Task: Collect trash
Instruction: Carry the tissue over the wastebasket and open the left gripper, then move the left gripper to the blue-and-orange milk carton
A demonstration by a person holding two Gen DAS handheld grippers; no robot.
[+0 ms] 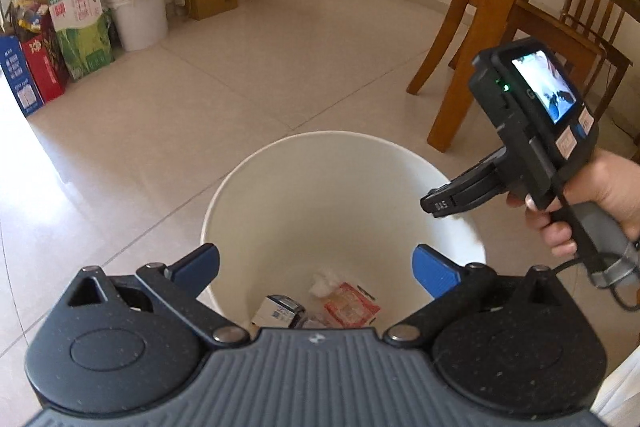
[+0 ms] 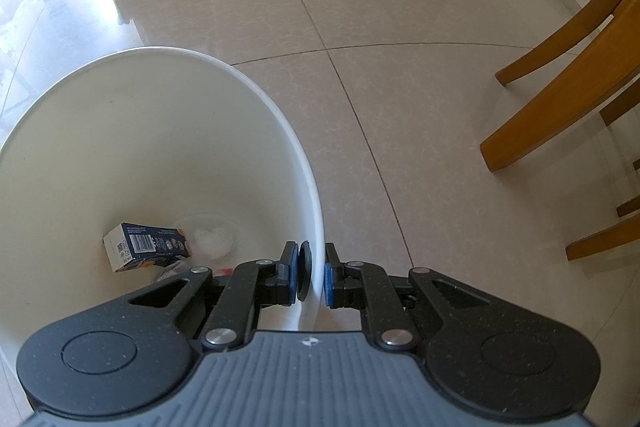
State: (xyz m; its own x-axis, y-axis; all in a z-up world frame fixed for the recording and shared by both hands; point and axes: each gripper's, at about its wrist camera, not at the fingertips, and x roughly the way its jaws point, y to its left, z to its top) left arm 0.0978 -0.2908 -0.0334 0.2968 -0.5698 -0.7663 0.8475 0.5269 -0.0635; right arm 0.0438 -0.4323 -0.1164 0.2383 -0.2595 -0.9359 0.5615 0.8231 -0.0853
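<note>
left gripper jaws wide, empty, above white bin | right gripper clamped on bin rim | carton lying flat inside, long axis crosswise

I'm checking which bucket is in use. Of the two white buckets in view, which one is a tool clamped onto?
The near white bucket with trash at its bottom: the right tool is shut on its rim. The far white bucket stands untouched by the cartons at the wall.

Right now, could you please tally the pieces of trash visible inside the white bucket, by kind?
Small printed carton: 1
Crumpled white tissue: 1
Red-and-white wrapper: 1
Total: 3 in the white bucket
</note>
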